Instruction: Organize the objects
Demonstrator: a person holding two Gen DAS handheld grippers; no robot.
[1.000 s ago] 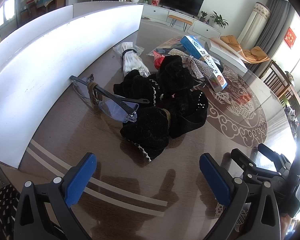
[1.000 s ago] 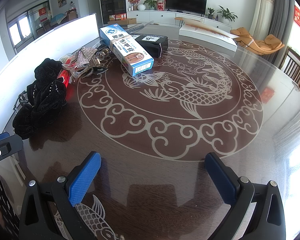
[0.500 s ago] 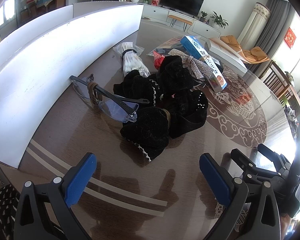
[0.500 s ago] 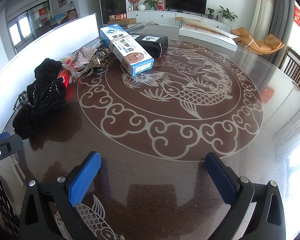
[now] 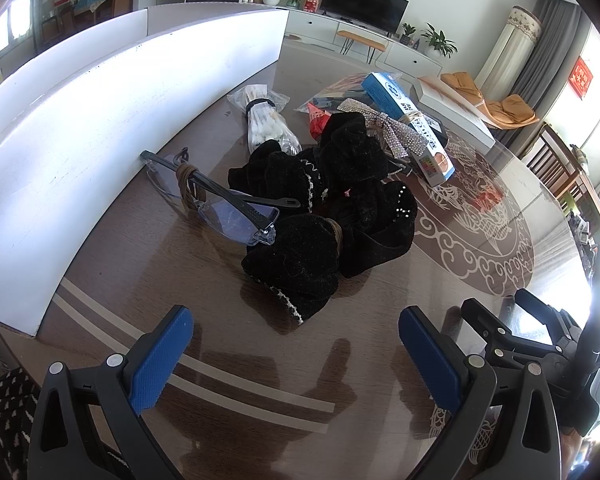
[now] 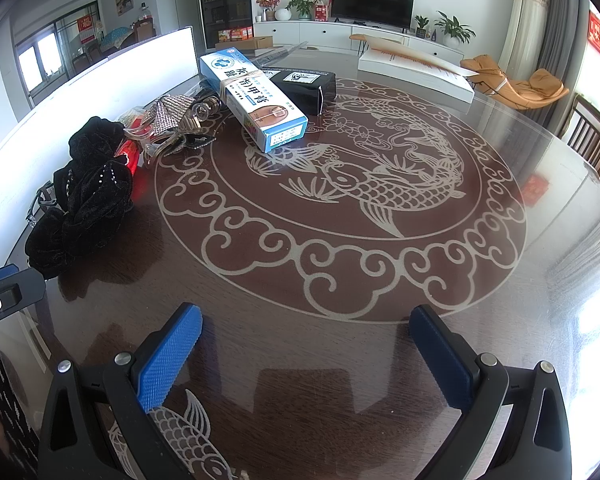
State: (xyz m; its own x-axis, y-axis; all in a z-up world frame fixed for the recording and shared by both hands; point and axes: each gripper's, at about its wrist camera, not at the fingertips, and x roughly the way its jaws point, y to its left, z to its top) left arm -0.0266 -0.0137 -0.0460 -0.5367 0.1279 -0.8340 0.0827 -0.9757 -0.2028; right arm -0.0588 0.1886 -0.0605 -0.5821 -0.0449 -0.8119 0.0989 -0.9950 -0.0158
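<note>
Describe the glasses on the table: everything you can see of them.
The glasses lie folded on the brown table, beside the white board. Clear rimless lenses look bluish; the dark temples are crossed over them. A brown band is wound around the middle. Their near end touches the black velvet scrunchies.

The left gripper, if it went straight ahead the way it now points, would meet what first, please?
Most likely the black velvet scrunchies, heaped straight ahead of the open left gripper. The glasses lie off to the left of that line, though fisheye depth is uncertain.
</note>
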